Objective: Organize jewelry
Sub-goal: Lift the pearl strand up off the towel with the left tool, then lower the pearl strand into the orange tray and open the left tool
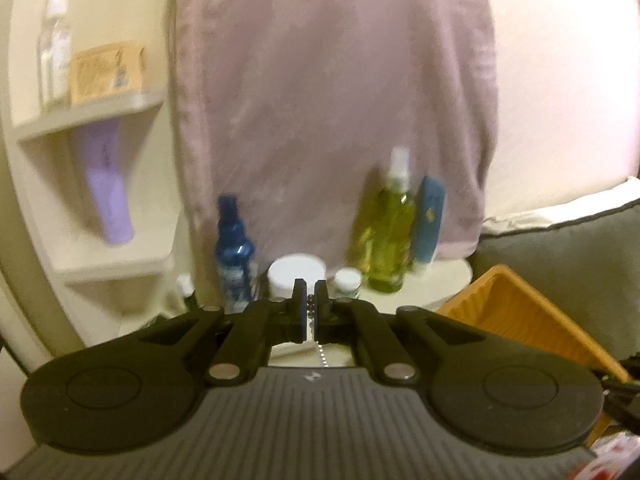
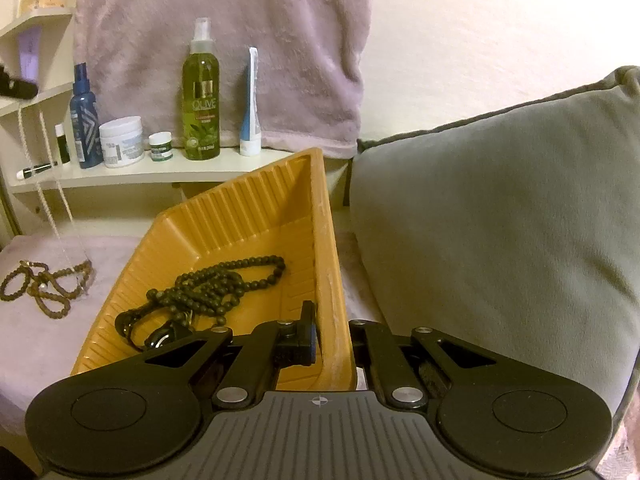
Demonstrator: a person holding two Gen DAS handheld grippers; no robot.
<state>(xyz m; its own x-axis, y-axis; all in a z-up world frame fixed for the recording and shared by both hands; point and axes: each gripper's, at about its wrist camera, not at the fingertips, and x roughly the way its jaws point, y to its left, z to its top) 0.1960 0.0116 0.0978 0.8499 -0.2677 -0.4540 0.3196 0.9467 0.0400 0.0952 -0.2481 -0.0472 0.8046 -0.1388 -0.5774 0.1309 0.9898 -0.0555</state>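
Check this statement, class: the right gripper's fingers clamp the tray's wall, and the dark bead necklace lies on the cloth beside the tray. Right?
Not quite. The right wrist view shows the dark bead necklace lying inside the orange tray, not beside it. The right gripper does clamp the tray's wall.

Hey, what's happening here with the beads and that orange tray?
A person is sorting jewelry with two handheld grippers. The right gripper is shut on the wall of the orange tray, which already holds a dark bead necklace. The left gripper is shut on a thin pale chain, lifted so it hangs down to the cloth-covered surface. A brown bead strand lies there outside the tray.
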